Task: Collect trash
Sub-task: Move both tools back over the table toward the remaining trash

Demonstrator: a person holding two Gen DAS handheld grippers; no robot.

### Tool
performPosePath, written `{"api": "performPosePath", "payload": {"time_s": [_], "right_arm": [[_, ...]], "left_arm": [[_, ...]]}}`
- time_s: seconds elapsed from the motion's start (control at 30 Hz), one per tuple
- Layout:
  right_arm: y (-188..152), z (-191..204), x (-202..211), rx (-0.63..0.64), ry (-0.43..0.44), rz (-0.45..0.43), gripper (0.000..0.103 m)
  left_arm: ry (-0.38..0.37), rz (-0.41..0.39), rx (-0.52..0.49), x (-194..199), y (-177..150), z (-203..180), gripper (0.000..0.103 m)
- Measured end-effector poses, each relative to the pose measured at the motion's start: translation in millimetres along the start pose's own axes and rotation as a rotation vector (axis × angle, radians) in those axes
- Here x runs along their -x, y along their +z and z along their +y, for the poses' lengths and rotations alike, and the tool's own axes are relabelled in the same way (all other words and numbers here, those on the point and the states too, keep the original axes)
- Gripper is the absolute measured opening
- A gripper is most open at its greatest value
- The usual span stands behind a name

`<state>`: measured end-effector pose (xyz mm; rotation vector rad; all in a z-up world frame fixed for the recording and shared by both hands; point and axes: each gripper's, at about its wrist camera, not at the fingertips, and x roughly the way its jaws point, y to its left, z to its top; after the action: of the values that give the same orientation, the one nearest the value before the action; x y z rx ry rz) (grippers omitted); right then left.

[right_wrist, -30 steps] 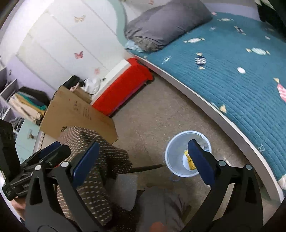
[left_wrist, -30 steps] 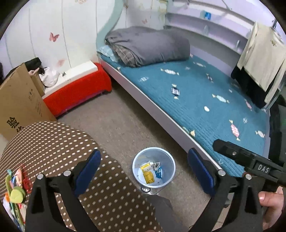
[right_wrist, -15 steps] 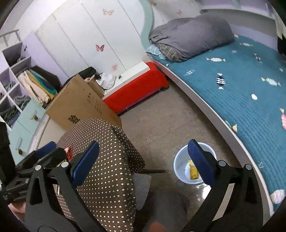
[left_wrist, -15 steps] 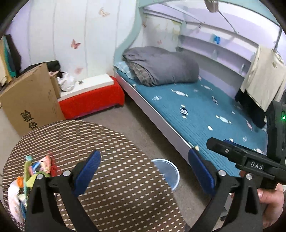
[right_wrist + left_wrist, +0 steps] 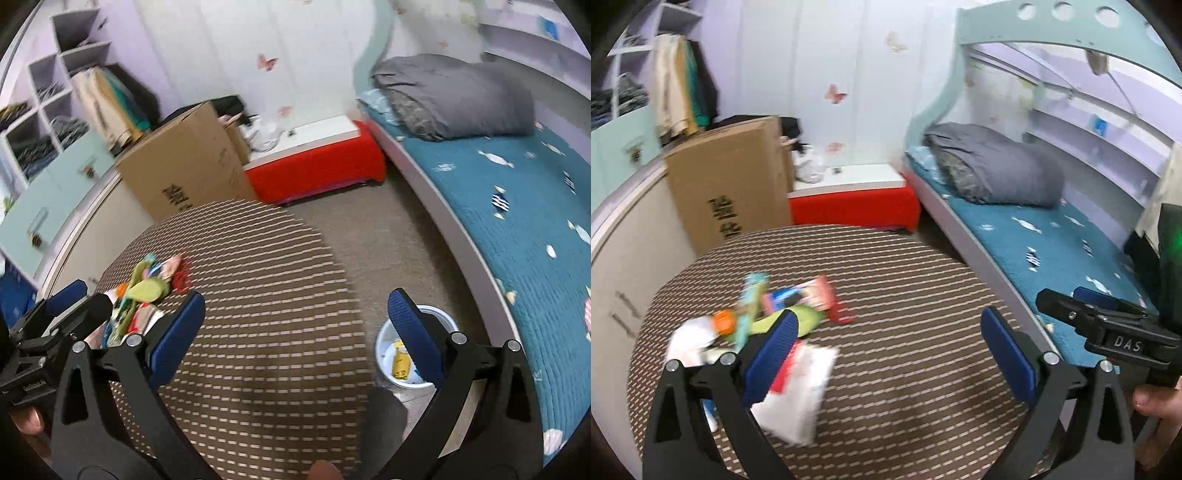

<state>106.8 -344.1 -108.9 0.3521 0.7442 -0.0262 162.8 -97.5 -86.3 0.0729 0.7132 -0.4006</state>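
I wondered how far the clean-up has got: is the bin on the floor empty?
Not empty. The bin stands upright with a yellow wrapper in it; a gripper finger hides part of the inside.

White letters "DAS" on black body of right claw point(image 5: 1087, 318), seen from left wrist view; dark printed characters on side of cardboard box point(image 5: 729, 181), blurred, unreadable; wrapper print on bench illegible

Two handheld grippers, each with black plastic triangular arms, silver screws at the joints and ribbed blue pads point(image 5: 772, 354). The right gripper point(image 5: 1082, 301), seen from the left camera, bears white letters "DAS" and a green light.
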Motion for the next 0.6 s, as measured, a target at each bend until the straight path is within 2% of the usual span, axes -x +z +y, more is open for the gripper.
{"api": "performPosePath", "payload": {"time_s": [0.33,0.6], "right_arm": [[-20,92,-32,0.147,0.097,0.091,0.097],[-40,131,-49,0.185,0.129,0.153,0.097]], "left_arm": [[0.118,0.013,0.181,24,-42,91,0.097],[0.204,0.022,0.283,38,-74,144,0.097]]}}
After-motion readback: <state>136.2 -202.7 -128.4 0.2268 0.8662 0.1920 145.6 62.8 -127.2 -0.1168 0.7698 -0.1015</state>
